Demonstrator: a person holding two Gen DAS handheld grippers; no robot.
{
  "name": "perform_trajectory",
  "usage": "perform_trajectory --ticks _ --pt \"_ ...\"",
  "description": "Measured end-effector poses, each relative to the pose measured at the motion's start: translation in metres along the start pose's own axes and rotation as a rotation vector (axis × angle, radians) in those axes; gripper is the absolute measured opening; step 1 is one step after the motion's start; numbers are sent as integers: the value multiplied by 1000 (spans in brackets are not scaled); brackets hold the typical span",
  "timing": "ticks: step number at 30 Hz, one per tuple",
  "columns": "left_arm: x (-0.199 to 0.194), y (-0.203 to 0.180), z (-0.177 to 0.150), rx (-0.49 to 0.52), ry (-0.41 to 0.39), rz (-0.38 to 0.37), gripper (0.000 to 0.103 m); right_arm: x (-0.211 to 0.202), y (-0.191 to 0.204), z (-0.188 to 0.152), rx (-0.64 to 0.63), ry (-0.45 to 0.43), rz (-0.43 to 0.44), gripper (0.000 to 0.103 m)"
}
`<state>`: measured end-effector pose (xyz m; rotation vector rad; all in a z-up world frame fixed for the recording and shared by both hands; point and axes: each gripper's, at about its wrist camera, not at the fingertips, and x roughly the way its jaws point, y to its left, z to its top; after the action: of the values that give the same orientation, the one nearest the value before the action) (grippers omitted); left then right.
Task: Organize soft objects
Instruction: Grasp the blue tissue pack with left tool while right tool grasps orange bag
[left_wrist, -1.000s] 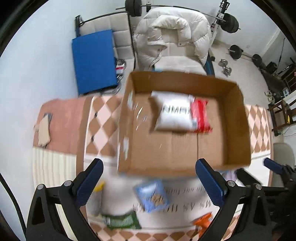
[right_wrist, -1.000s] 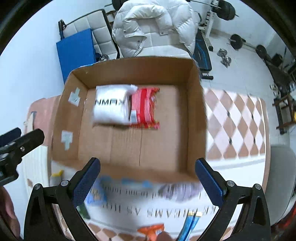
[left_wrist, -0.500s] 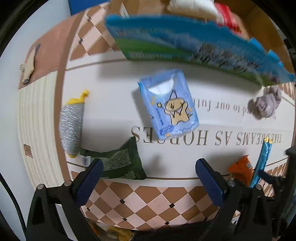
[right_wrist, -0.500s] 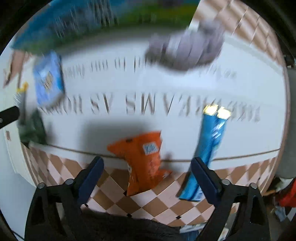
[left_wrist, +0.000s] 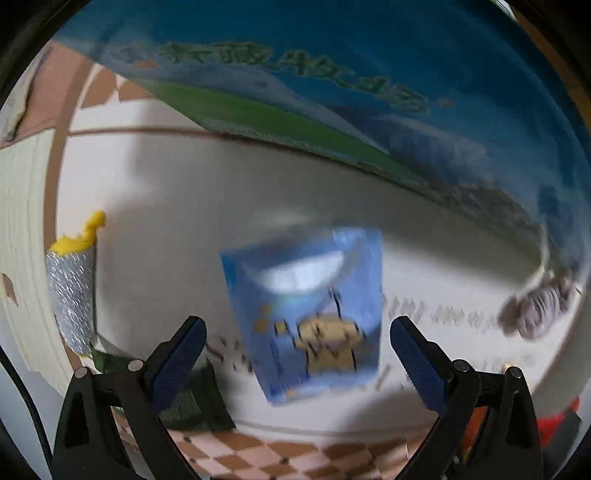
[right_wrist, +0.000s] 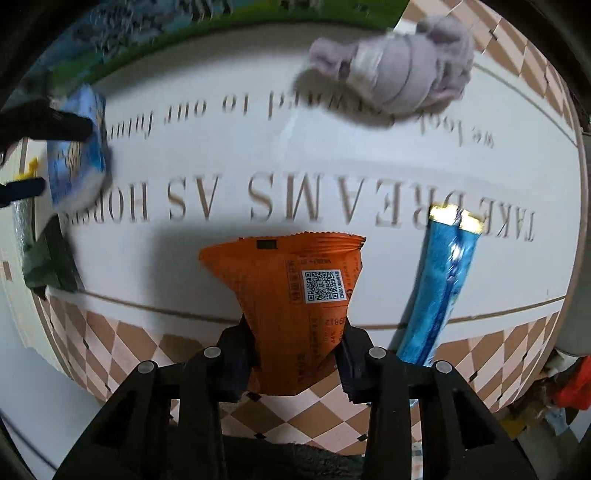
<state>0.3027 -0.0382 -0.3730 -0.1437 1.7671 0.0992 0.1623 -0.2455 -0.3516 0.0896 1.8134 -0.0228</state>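
Both grippers have dropped closer to the mat since a moment ago, and the right gripper (right_wrist: 295, 354) has squeezed in on the orange bag (right_wrist: 291, 295). Its fingers pinch the bag's low end, and the rest sticks out ahead of them. A blue stick pack (right_wrist: 439, 288) lies just right of the fingers, and a gray plush (right_wrist: 399, 70) sits far ahead. The left gripper (left_wrist: 295, 354) is wide open and holds nothing. The blue tissue pack (left_wrist: 314, 310) lies between its fingers. A silver pouch (left_wrist: 72, 291) lies to their left. A green bag (left_wrist: 195, 398) is by the left finger. The printed box (left_wrist: 332, 92) stands far ahead.
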Motion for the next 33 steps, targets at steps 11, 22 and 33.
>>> perform_trajectory --ticks 11,22,33 --pt "6 -6 -20 74 -40 106 76 -18 -5 0 10 -20 10 40" --pt "12 -1 -55 68 -65 101 74 -26 -2 -15 12 -31 10 40" --pt "10 15 -63 31 -43 78 77 -16 -2 15 30 -38 26 40"
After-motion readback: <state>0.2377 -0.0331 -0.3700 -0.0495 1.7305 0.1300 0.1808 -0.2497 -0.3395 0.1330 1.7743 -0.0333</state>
